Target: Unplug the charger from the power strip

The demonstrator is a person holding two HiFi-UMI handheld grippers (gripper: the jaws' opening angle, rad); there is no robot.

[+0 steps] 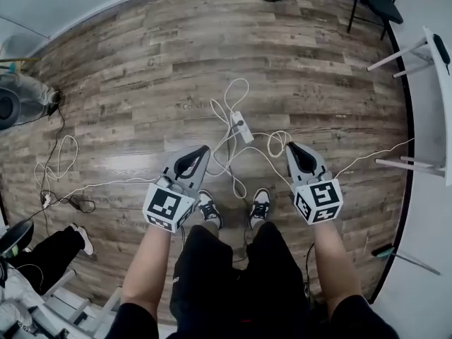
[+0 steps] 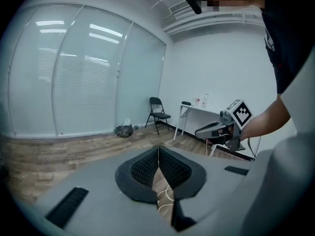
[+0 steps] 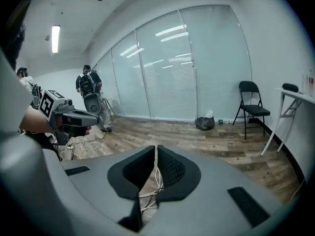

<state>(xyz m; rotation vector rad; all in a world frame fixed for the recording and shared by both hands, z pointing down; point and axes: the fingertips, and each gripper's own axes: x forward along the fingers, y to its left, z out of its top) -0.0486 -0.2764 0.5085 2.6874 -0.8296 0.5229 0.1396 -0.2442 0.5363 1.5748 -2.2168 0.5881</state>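
White power strip [image 1: 244,133], charger [image 1: 240,123] indistinct

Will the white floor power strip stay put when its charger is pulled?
Probably slides: the small white power strip lies loose on smooth wood-plank floor. Its thin white cable lies in slack loops, likely floppy, anchoring little.

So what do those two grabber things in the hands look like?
The grey plastic left gripper and grey plastic right gripper taper to black ribbed pads; each carries a white cube with black square markers. Forearms are bare; the clothes are black.
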